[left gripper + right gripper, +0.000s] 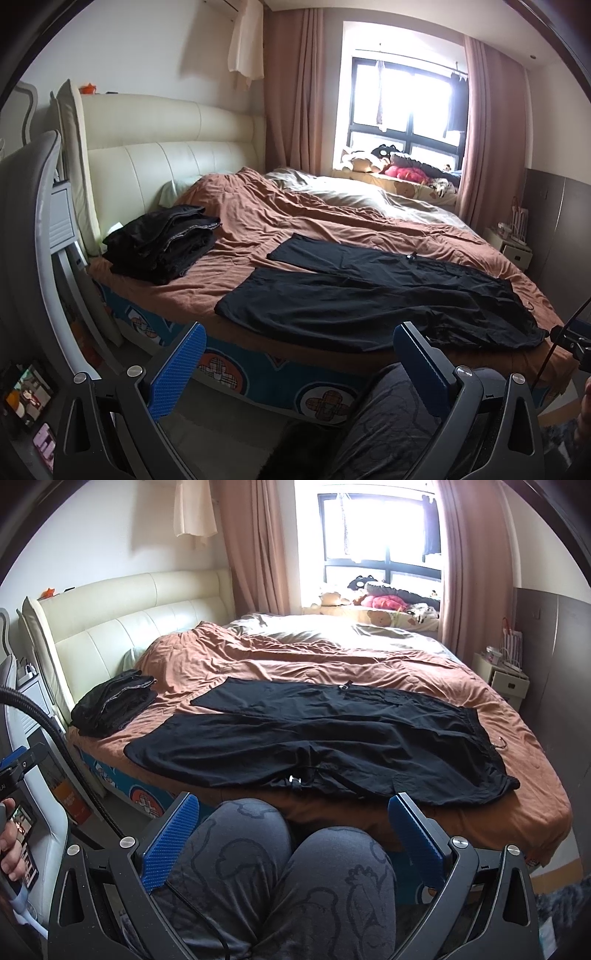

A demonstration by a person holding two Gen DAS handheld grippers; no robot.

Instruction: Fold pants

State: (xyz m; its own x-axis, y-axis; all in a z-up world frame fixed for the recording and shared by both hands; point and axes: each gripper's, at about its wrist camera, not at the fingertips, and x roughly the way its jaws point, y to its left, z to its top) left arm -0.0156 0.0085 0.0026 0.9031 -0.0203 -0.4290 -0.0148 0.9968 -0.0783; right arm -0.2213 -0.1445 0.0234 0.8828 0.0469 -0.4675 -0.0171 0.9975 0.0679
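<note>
Bed (498, 805): it is filling the middle of both views, its brown cover rumpled, the cream headboard standing at the upper left.
Pants (314, 734): black, they are lying spread flat across the centre of the frame, the two legs running toward the left and parting at their ends, the waistband sitting at the right. The near edge is lying close along the bed's front edge.
Folded pile (114, 701): a stack of dark cloth is resting at the left of the frame, near the headboard, apart from the pants.
Knees (295, 867): the person is sitting before the bed, grey patterned trousers filling the lower centre of the right wrist view.
Left gripper (299, 365): it is hovering short of the bed's front edge, low in the frame, jaws wide apart and holding nothing.
Right gripper (295, 838): it is hovering above the knees, jaws likewise spread with nothing between them.
Step in hand: to my eye no fold is made yet; the pants are laid out and both grippers are waiting.
Next move: I judge it is calling for both grippers to reach forward, pinch one leg at hem and waist, and lay it over the other.
</note>
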